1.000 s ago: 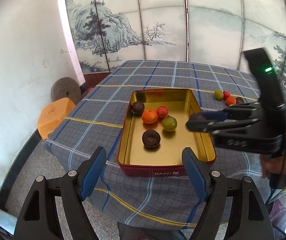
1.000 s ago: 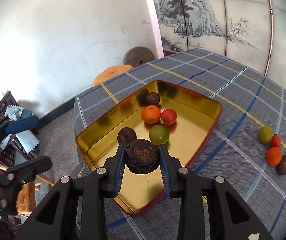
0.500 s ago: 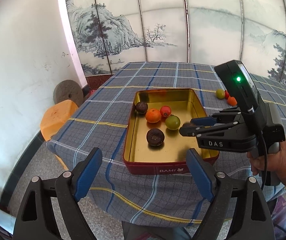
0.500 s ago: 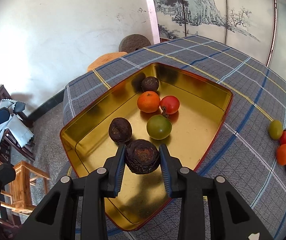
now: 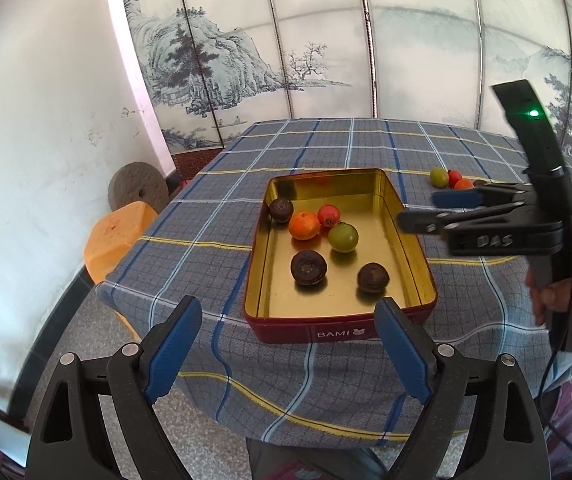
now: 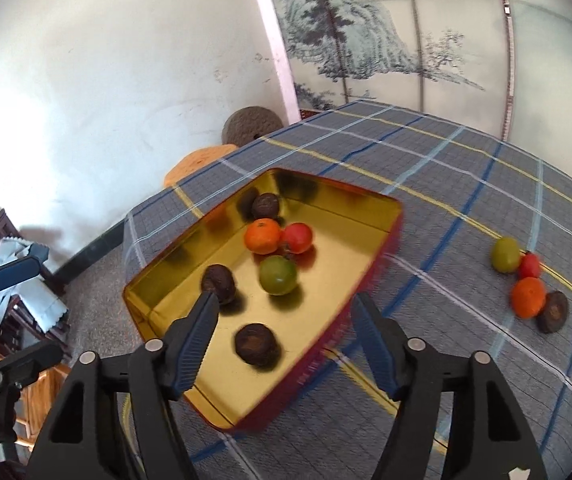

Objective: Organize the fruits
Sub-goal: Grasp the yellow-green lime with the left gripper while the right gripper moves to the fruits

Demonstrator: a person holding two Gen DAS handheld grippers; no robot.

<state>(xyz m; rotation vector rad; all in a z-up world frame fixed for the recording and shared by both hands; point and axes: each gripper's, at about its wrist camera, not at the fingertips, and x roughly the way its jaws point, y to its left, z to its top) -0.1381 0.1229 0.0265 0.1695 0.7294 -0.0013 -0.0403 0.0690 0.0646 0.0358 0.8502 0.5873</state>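
A red tin with a gold inside (image 5: 406,216) (image 6: 382,204) sits on the plaid table. In it lie an orange (image 5: 304,225), a red fruit (image 5: 328,215), a green fruit (image 5: 343,237) and three dark brown fruits, the nearest one (image 5: 373,277) (image 6: 257,345) lying loose on the tin floor. My right gripper (image 6: 283,340) is open and empty above the tin's near end; it also shows in the left wrist view (image 5: 426,212). My left gripper (image 5: 286,352) is open and empty in front of the tin.
A green fruit (image 6: 505,255), a red one (image 6: 529,265), an orange (image 6: 528,297) and a dark brown fruit (image 6: 552,312) lie in a cluster on the tablecloth right of the tin. An orange stool (image 5: 115,232) and a round millstone (image 5: 138,191) stand left of the table.
My right gripper has opened and let go of the dark brown fruit, which now lies in the tin. The right gripper has drawn back and up. The left gripper stayed open.
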